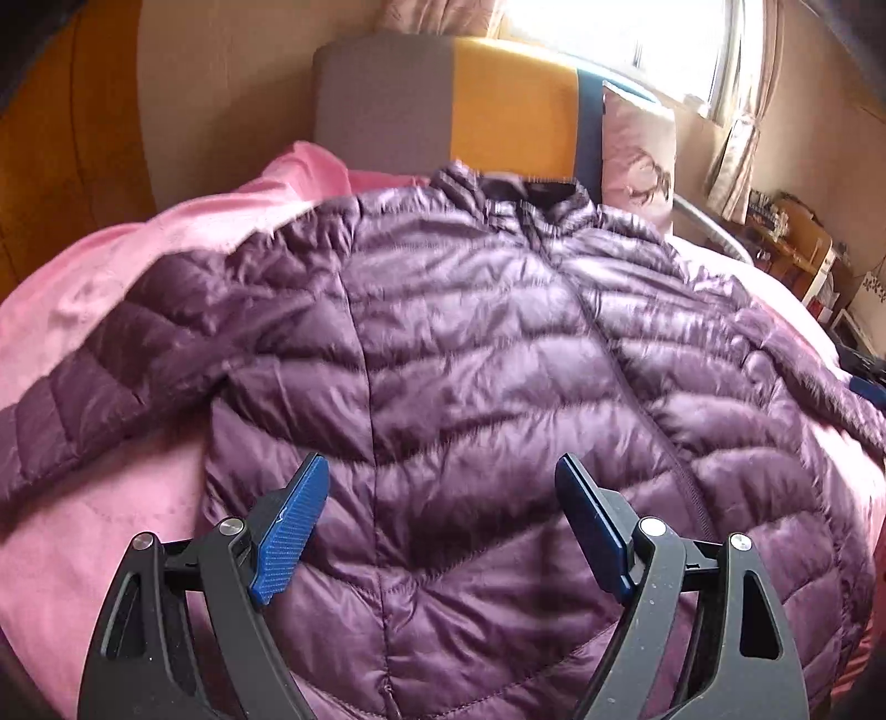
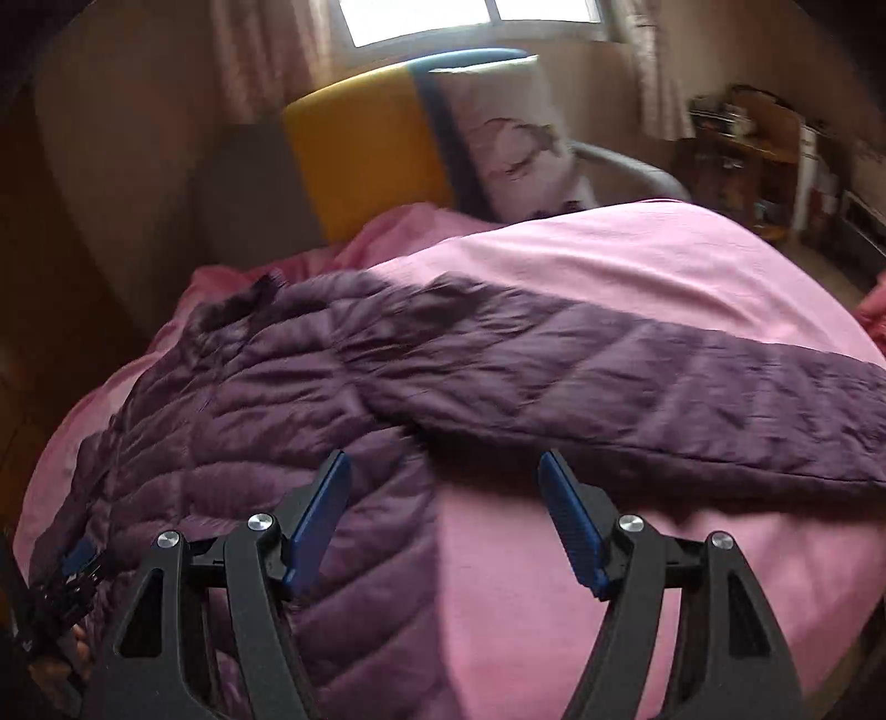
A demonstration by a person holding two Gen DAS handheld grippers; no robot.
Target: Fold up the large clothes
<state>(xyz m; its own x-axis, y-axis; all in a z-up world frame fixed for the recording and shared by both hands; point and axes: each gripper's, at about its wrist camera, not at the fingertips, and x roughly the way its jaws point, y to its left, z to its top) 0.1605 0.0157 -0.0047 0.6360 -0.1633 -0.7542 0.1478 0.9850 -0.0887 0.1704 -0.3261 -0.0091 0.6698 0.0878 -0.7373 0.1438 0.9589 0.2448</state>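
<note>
Lying spread front-up on a pink bedspread (image 2: 637, 266), a purple quilted jacket (image 1: 470, 343) occupied the bed beneath both grippers.

The left gripper (image 1: 443, 471) hovered over the lower body of the jacket, just left of its zip, jaws wide apart and nothing between them. The right gripper (image 2: 443, 468) stood above the jacket's right side edge, where quilting met bare bedspread, jaws apart and empty; the right sleeve (image 2: 637, 399) stretched across just beyond its fingertips. The collar pointed toward a grey, yellow and blue headboard (image 1: 498, 111), with a patterned pillow (image 1: 637, 149) leaning against it beside a bright window (image 2: 470, 16).
</note>
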